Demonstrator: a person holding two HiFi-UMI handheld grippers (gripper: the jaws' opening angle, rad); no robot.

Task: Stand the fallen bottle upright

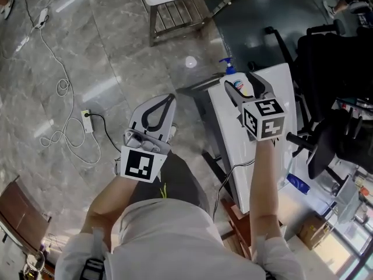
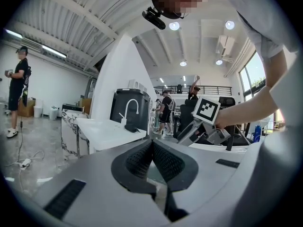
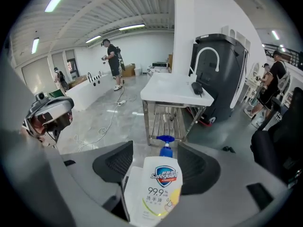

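A white soap bottle [image 1: 236, 86] with a blue pump lies on its back at the far end of a narrow white table [image 1: 274, 104], label up and pump pointing away from me. My right gripper [image 1: 237, 79] reaches down over it, its jaws open on either side of the body. In the right gripper view the bottle [image 3: 158, 188] sits between the two dark pads [image 3: 113, 162] with a gap on each side, the right gripper [image 3: 156, 155] not pressing on it. My left gripper [image 1: 171, 98] hangs over the floor left of the table, shut and empty; its pads [image 2: 163, 162] meet.
A steel-legged table [image 1: 175, 10] stands beyond the white one. A white cable and power strip [image 1: 87, 121] lie on the floor at left. Black office chairs [image 1: 329, 92] crowd the right side. Several people stand far back in the room.
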